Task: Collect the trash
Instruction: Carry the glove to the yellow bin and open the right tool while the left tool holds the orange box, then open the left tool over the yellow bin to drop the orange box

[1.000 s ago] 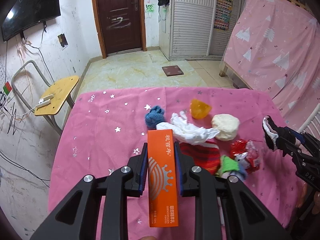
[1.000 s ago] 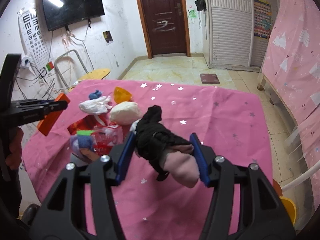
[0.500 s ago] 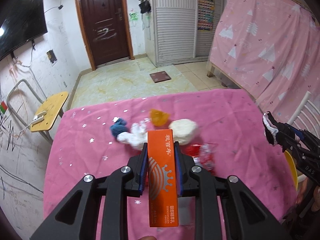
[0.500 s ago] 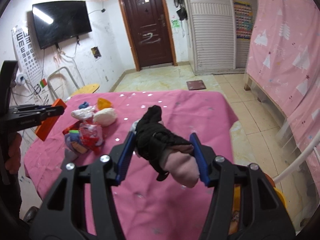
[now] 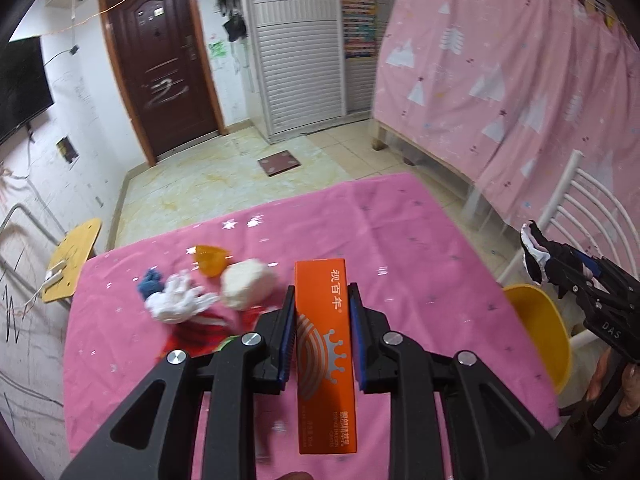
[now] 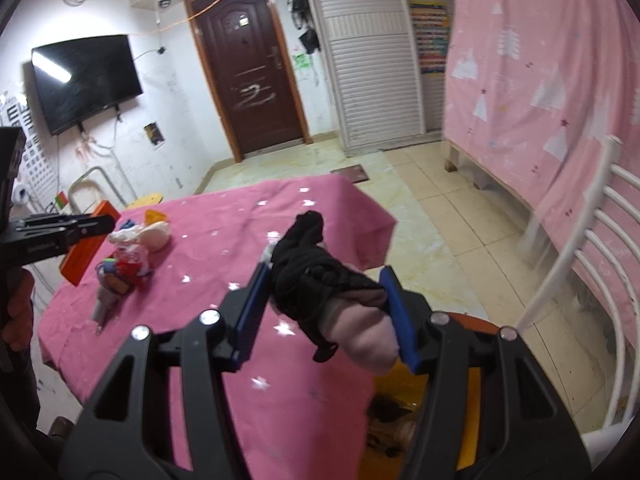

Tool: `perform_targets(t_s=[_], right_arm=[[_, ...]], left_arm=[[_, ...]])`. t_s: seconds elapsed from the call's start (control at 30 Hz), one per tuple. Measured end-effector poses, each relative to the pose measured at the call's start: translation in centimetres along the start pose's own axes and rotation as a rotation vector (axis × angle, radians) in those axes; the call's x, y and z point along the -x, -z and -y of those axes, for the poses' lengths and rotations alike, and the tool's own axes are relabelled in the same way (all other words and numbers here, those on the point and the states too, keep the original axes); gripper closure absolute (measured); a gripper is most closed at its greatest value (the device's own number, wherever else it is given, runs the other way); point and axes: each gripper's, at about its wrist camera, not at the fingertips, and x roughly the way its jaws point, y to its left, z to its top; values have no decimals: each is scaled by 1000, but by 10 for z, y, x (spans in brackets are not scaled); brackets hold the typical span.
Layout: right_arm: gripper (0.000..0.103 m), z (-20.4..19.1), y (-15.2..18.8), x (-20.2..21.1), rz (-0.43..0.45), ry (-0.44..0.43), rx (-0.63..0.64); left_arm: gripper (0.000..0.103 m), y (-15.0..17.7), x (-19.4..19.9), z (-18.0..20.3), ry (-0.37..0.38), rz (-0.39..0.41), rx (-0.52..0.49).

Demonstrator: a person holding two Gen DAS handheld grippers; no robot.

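Note:
My left gripper is shut on an orange carton and holds it above the pink-clothed table. My right gripper is shut on a black and pink sock bundle, held over the table's right edge above a yellow bin. The bin also shows in the left wrist view, right of the table. A trash pile lies on the table: white tissue, cream lump, orange piece, blue scrap, red wrapper.
A white slatted chair stands right of the bin. A pink-draped bed frame fills the right side. A small wooden stool stands left of the table. A brown door and tiled floor lie beyond.
Both grippers have risen and swung to the right with their loads. The pile has slid left in view, and the yellow bin and white chair have come into view.

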Motion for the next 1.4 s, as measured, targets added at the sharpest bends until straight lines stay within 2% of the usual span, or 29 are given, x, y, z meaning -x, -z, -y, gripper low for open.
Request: perform_targets(t_s=[0.37, 0.63, 0.77, 0.83, 0.93, 1.13, 1.4], right_arm=[[48, 55, 23, 25, -7, 69, -72], [46, 70, 37, 20, -50, 70, -88], [35, 74, 42, 15, -69, 69, -96], [33, 77, 43, 16, -67, 71, -104], [33, 85, 43, 21, -52, 82, -124], [32, 107, 45, 35, -16, 104, -181], [30, 114, 45, 40, -1, 107, -200]], left_arm=[[86, -6, 7, 91, 101, 13, -126], [86, -8, 6, 136, 193, 4, -164], [86, -6, 7, 159, 277, -11, -174], [86, -5, 5, 171, 300, -15, -179], [86, -4, 3, 182, 326, -17, -186], [86, -4, -5, 203, 424, -39, -165], [83, -3, -5, 219, 448, -50, -178]])
